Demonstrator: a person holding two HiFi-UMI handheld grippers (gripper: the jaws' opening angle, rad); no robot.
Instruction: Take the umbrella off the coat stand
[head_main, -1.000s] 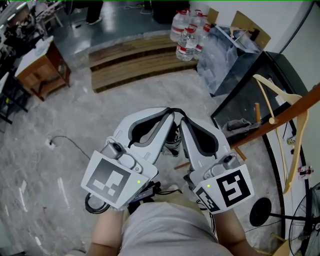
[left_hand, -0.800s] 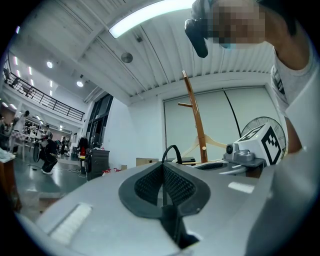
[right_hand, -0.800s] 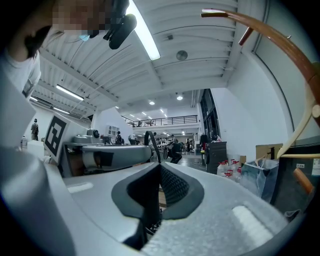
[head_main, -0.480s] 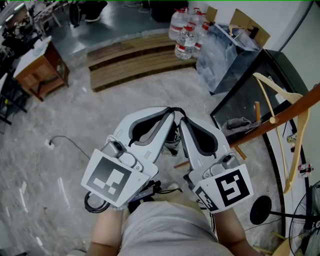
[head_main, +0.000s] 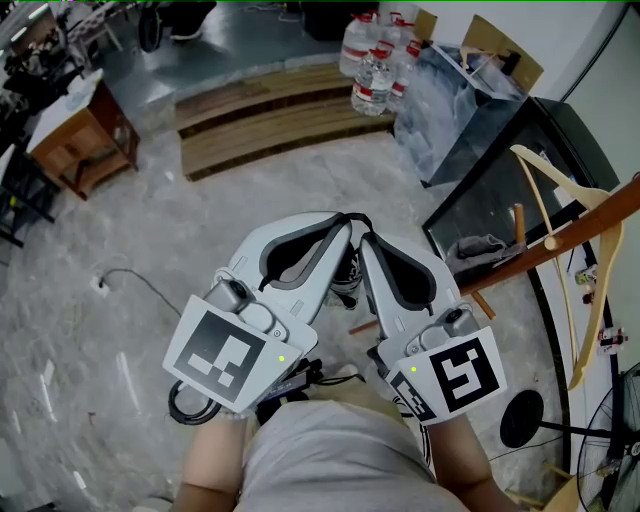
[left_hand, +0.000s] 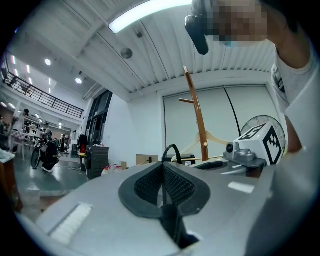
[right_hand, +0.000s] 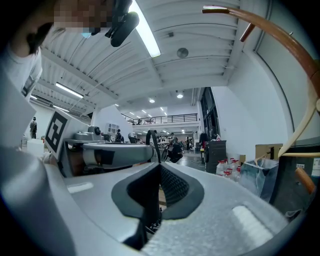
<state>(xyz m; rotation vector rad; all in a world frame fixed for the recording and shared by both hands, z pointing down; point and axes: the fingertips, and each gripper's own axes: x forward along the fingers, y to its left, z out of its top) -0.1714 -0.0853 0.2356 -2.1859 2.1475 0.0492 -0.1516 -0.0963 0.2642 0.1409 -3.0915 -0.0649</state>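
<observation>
Grey stone floor fills most of the head view. A stack of wooden platforms runs across the top centre. A black cabinet sits at upper right. The coat stand cuts in as a slanted wooden pole from the right edge towards the frame centre, passing behind the right gripper, with a pale hanger on it.

The left gripper and right gripper are held side by side at centre, tips nearly meeting and pointing up-frame. A small wooden bench is at upper left, and water bottles stand at top, right of centre.

The left fingers are closed, pad against pad in the left gripper view. The right fingers are closed the same way in the right gripper view.

The umbrella handle, a thin black hook, arches right at the two tips. In the left gripper view it rises just past the tip, left of the pole. In the right gripper view it curls left from the tip. Whether either pair of fingers pinches it can't be told. The rest of the umbrella is hidden under the grippers.
</observation>
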